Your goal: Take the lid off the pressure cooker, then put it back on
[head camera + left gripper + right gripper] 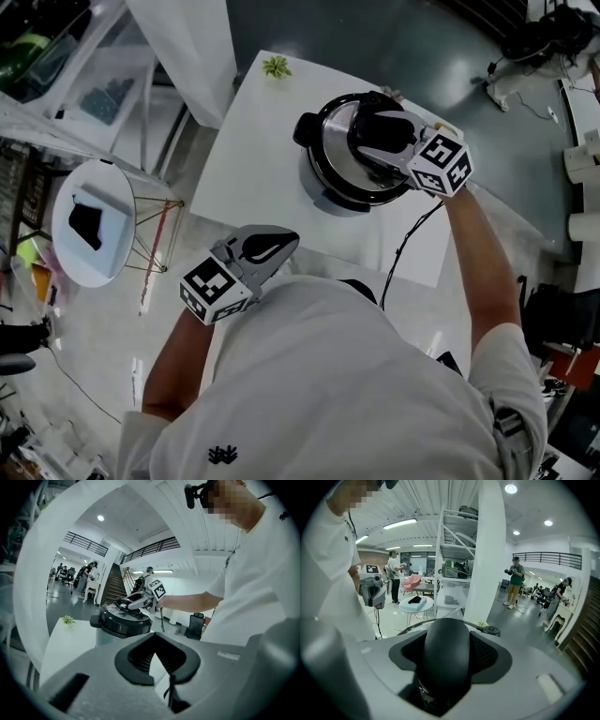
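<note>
The pressure cooker [323,192] stands upright on the white tabletop [253,159] with its lid [336,141] on. The lid's long black handle [442,658] lies flat and points toward the right tongs [367,133], which squeeze it. The left tongs [281,242] are closed and empty, at the near edge. A small plant [276,67] sits at the far corner, well apart.

R gripper clamped on top, L gripper idle close to the body.

R arm [487,272] was stretched fwd, bare forearm nearly straight, R gripper [375,131] tilted downward w/ its marker cube [441,164] facing up; its jaws stood wide, pads pressed on both sides of the lid handle [445,658]. L arm [173,366] was bent at the elbow, forearm tucked near the torso, L gripper [286,240] pointing fwd, almost level; jaw tips together, nothing between them, cube [214,289] at the rear.
</note>
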{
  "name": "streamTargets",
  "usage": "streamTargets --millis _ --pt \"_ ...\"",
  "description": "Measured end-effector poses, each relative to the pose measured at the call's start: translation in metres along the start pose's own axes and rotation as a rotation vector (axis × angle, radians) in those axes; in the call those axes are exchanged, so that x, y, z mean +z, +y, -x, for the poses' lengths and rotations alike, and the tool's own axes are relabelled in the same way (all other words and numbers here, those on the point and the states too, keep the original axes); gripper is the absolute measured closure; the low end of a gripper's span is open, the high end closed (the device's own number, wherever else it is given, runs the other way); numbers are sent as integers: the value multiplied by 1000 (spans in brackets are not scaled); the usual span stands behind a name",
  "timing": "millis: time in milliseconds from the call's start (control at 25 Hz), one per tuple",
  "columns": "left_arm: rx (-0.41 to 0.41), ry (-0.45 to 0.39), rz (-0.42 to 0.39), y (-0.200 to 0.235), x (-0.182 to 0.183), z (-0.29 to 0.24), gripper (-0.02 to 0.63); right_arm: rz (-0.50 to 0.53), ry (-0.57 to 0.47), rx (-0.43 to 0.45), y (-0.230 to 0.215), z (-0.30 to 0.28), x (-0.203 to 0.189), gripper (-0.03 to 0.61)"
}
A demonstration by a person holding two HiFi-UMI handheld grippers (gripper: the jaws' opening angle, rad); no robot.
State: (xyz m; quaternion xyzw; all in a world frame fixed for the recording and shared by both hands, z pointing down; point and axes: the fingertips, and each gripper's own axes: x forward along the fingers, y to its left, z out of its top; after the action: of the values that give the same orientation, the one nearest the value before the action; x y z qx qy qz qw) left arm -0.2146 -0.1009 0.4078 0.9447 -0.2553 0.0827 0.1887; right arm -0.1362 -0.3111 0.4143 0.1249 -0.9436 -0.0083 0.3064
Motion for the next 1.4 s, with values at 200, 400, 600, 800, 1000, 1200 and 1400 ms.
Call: streamTargets --millis 200,400,600,800,1000,1200,1400 --pt "-22 14 6 2 -4 -1 607 4 -9 0 0 1 0 287" --pt "-50 20 0 0 -5 -1 607 3 -9 -1 1 2 0 285" --pt "-76 31 -4 -3 -9 -2 607 5 -15 -12 1 2 0 284" --pt "-105 45 -22 -7 -7 -8 607 -37 -34 -53 -4 8 -2 241" --pt "-119 46 -45 -16 -3 -16 607 -77 -75 -111 -2 31 -7 239" --pt "-132 59 -57 -31 -3 -27 607 -116 -100 -175 10 67 -23 266" --pt "-128 66 -69 -46 -3 -40 607 -199 -153 -265 34 104 -48 335"
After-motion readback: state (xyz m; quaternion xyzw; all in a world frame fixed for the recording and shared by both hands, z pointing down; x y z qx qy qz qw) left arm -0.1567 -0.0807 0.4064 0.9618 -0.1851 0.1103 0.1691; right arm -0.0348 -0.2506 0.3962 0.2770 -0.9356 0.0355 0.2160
